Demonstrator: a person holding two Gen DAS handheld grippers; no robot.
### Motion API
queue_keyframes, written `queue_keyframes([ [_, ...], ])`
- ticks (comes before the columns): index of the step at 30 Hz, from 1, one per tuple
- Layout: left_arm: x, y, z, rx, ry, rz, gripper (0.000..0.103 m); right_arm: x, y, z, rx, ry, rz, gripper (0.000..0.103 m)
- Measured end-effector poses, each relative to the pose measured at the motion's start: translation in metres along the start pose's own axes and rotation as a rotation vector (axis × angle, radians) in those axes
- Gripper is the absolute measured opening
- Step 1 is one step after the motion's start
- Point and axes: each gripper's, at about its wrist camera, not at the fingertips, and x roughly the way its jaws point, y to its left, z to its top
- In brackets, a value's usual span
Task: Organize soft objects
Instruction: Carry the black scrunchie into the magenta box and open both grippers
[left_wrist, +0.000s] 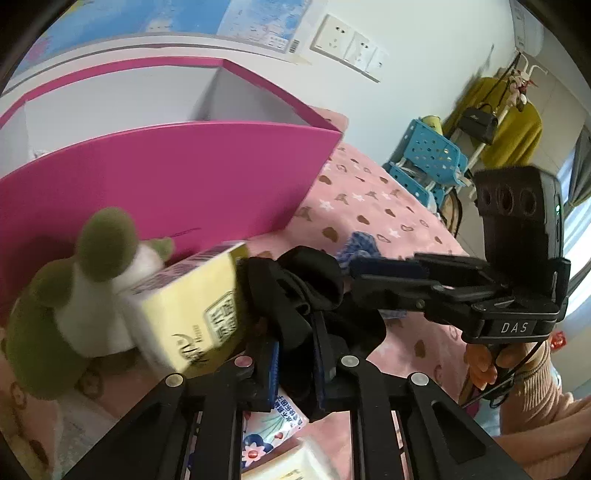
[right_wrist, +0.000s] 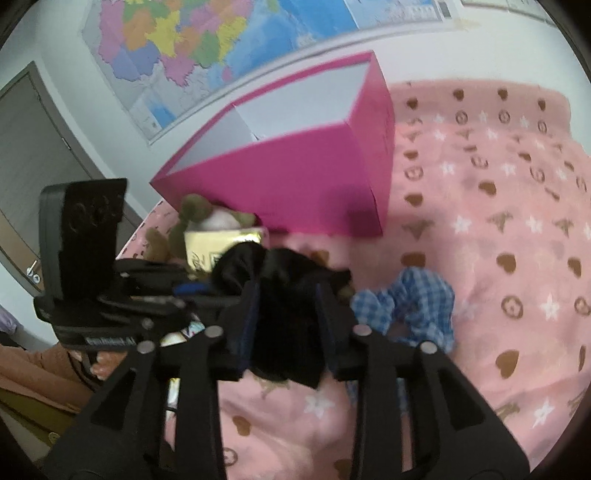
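both tools meet over a black cloth bunched on the pink bed cover, just in front of the open pink box. the left tool has its two fingers drawn together and clamped on a fold of that cloth. the right tool straddles the same cloth with its fingers set wider, the fabric filling the space between them; whether the pads are pressing it or only beside it cannot be told, as the view is blurred. just left of the cloth a yellow tissue box leans tilted against a green and white plush toy, both near the box's front wall. a blue checked cloth lies crumpled just right of the black one. a flowered tissue pack lies under the left tool.
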Motion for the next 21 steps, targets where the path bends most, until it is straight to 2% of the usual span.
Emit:
queue_keyframes([
  [2, 0.000, 0.003, -0.001, -0.012, 0.004, -0.012, 0.013, 0.001, -0.004, -0.004, 0.012, 0.010, 0.000, 0.037],
  [4, 0.000, 0.006, -0.003, -0.013, 0.008, -0.015, 0.013, 0.004, -0.005, -0.006, 0.012, 0.023, 0.004, 0.043],
  [9, 0.005, 0.005, -0.001, -0.017, 0.019, -0.009, 0.013, 0.021, 0.002, -0.003, -0.024, 0.032, 0.007, 0.067],
  [12, 0.007, 0.003, -0.003, 0.000, 0.025, 0.026, 0.012, 0.035, -0.001, -0.002, -0.020, 0.058, 0.009, 0.067],
  [13, 0.007, 0.005, -0.003, -0.003, 0.027, 0.024, 0.012, 0.038, -0.003, -0.002, -0.018, 0.057, 0.020, 0.066],
  [14, 0.007, 0.006, -0.003, -0.007, 0.028, 0.020, 0.012, 0.039, -0.004, -0.003, -0.018, 0.054, 0.027, 0.059],
  [15, 0.007, 0.007, -0.003, -0.011, 0.028, 0.010, 0.012, 0.040, -0.005, -0.003, -0.012, 0.056, 0.045, 0.044],
  [16, 0.007, 0.007, -0.003, -0.012, 0.027, 0.004, 0.012, 0.040, -0.007, -0.003, 0.000, 0.058, 0.067, 0.039],
  [18, 0.008, 0.006, -0.002, -0.007, 0.025, -0.007, 0.012, 0.039, -0.012, -0.003, 0.021, 0.056, 0.102, 0.032],
  [21, 0.005, -0.001, -0.001, 0.006, 0.012, -0.020, 0.012, 0.033, -0.010, -0.004, 0.018, 0.030, 0.102, 0.027],
])
